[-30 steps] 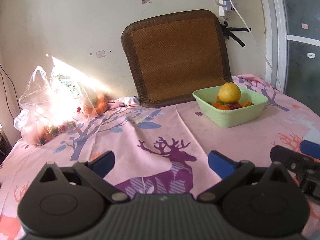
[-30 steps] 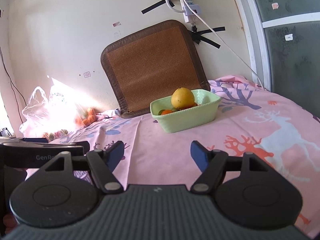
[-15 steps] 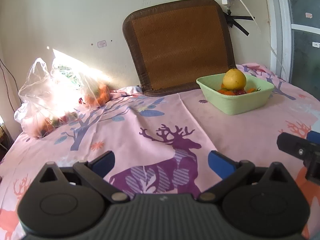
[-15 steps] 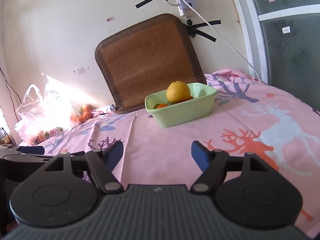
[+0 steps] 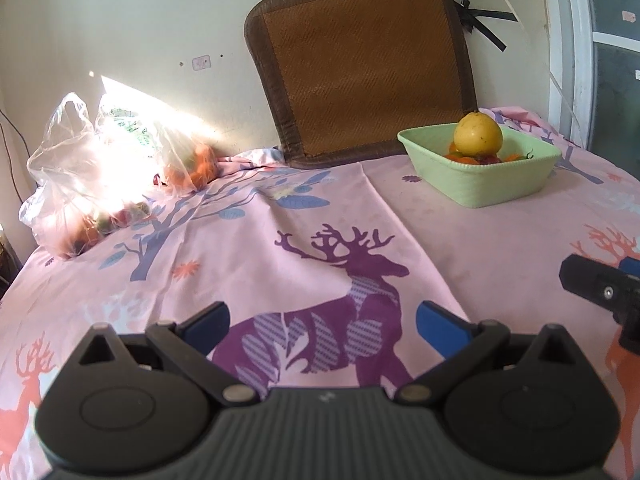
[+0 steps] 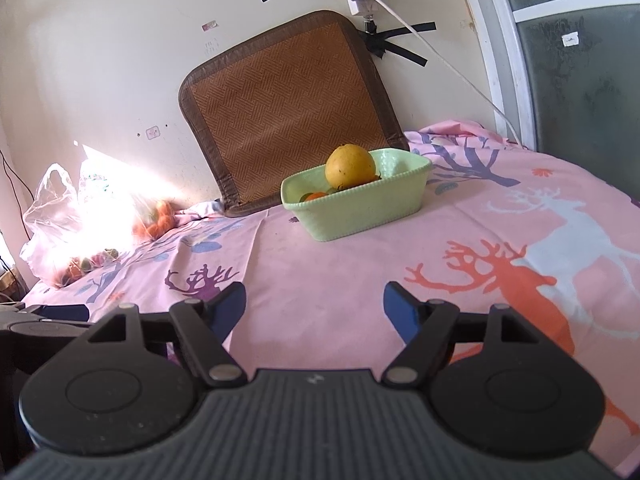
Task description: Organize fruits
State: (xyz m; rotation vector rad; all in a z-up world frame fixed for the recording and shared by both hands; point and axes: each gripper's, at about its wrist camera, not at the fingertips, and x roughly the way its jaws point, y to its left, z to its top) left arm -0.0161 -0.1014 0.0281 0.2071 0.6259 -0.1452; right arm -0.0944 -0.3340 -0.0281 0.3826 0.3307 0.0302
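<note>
A light green bowl [image 5: 484, 186] stands at the back right of the table, and it also shows in the right wrist view [image 6: 360, 212]. It holds a large yellow fruit [image 5: 478, 134] on top of small orange and red fruits. Clear plastic bags of fruit [image 5: 100, 168] lie at the back left in strong sunlight, also visible in the right wrist view [image 6: 80, 224]. My left gripper [image 5: 322, 326] is open and empty above the purple deer print. My right gripper [image 6: 314, 308] is open and empty, well short of the bowl.
A pink tablecloth with deer prints [image 5: 280, 240] covers the table. A brown woven mat [image 5: 360, 64] leans on the wall behind the bowl. A power strip and white cable [image 6: 400, 12] hang on the wall. A window frame [image 6: 504, 60] stands at the right.
Both grippers have pulled back and tilted a little, so the bowl and bags sit farther off in view. Both stay open and empty. Nothing on the table moved.
</note>
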